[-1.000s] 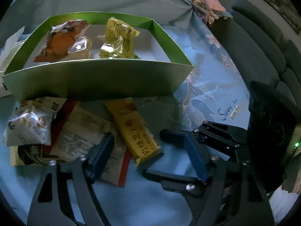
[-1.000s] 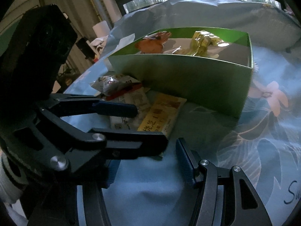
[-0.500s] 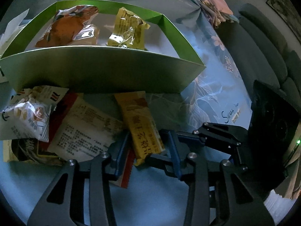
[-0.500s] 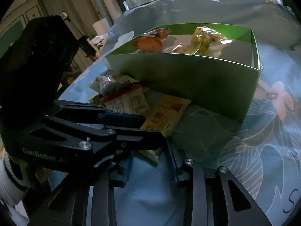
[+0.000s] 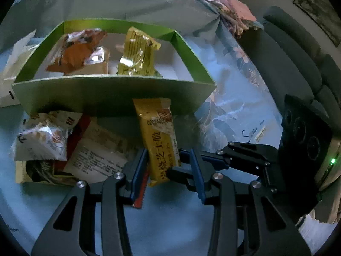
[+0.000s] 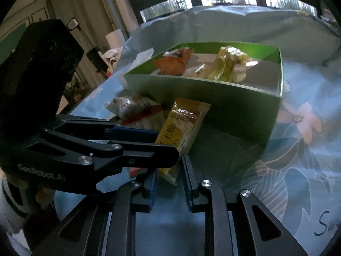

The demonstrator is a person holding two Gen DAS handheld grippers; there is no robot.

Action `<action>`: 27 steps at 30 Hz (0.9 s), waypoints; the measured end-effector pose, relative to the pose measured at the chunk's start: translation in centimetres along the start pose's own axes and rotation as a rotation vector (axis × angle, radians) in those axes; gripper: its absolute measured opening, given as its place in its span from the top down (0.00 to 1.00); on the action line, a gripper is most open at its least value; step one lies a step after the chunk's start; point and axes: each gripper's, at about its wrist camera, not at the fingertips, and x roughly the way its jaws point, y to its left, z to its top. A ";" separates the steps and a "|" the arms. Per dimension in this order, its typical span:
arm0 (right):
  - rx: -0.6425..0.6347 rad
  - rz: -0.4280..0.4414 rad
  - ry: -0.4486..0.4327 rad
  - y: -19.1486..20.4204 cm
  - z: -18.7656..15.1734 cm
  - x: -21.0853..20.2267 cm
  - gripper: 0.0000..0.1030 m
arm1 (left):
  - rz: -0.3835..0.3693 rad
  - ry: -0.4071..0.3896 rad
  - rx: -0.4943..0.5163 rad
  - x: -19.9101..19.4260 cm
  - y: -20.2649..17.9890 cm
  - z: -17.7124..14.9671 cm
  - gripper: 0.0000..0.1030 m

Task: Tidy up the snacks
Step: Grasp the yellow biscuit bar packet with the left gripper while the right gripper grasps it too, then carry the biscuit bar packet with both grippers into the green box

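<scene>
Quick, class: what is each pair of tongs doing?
Left tongs: just closed on the yellow snack bar.
Right tongs: just closing around its end; grip unclear.

Both grippers: matte black linkage arms with slotted cutouts, silver round screw heads at the pivots, blue pads lining the fingers. Left gripper [image 5: 168, 166], right gripper [image 6: 170, 179]. Each has a boxy black housing; right one shows round lens-like ports and a green LED. Left one's arm reads "GenRobot.AI" in white.
</scene>
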 end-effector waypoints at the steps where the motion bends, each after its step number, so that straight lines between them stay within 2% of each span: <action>1: -0.003 -0.001 -0.006 0.1 -0.1 -0.5 0.77 | 0.000 -0.005 0.003 -0.2 -0.1 0.1 0.62; 11: -0.006 -0.020 -0.069 1.1 1.2 -2.0 0.77 | 0.024 -0.082 0.056 -2.1 -1.5 1.3 0.62; 19: -0.048 -0.052 -0.124 1.7 4.7 -3.0 0.77 | 0.037 -0.167 0.106 -4.0 -1.8 4.3 0.62; 27: -0.064 -0.067 -0.139 1.0 8.2 -1.6 0.77 | 0.039 -0.214 0.077 -3.7 0.3 7.5 0.61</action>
